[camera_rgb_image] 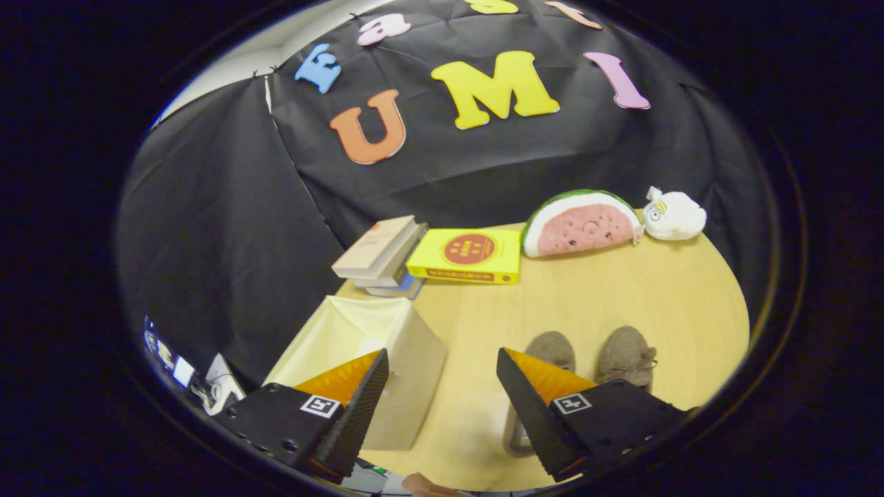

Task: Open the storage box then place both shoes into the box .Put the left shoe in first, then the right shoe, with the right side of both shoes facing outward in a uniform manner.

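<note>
Holding the tool (442, 386) open and empty above the tabletop (587, 290), we can reach the storage box (387, 345) or the shoes (625, 355).

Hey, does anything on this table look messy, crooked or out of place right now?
Nothing is spilled or damaged. The storage box stands open, and both shoes sit side by side just beyond the open gripper. Only the stack of books is a bit crooked, fanned out beside the yellow book.
</note>
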Motion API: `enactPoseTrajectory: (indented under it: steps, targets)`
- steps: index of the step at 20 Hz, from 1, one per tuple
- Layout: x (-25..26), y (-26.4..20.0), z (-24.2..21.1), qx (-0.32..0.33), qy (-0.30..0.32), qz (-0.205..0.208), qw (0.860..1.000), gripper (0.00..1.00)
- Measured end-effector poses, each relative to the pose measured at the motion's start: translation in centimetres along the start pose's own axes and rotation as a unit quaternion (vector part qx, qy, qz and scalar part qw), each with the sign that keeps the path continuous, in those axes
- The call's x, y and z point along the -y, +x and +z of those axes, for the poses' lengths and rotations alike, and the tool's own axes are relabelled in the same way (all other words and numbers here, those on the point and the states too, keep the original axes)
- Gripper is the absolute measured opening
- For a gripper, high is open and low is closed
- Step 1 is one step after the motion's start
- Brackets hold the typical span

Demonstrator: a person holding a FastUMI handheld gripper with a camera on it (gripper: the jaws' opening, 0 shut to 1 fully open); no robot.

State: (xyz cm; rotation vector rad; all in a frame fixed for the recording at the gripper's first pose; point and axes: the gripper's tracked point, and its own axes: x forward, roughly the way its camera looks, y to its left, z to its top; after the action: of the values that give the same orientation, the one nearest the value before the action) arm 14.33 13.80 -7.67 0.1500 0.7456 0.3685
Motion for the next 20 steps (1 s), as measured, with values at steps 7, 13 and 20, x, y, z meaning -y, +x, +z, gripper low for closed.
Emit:
enactPoseTrajectory:
  steps: [7, 13, 20]
  targets:
    - [10.2, 2.6, -6.7, -0.109, -0.020, -0.102, 0.989, 0.92]
    - [13.0, 4.9, -9.8, -0.181, -0.007, -0.124, 0.976, 0.47]
    - [13.4, 5.6, -10.1, -0.193, 0.042, -0.118, 0.973, 0.01]
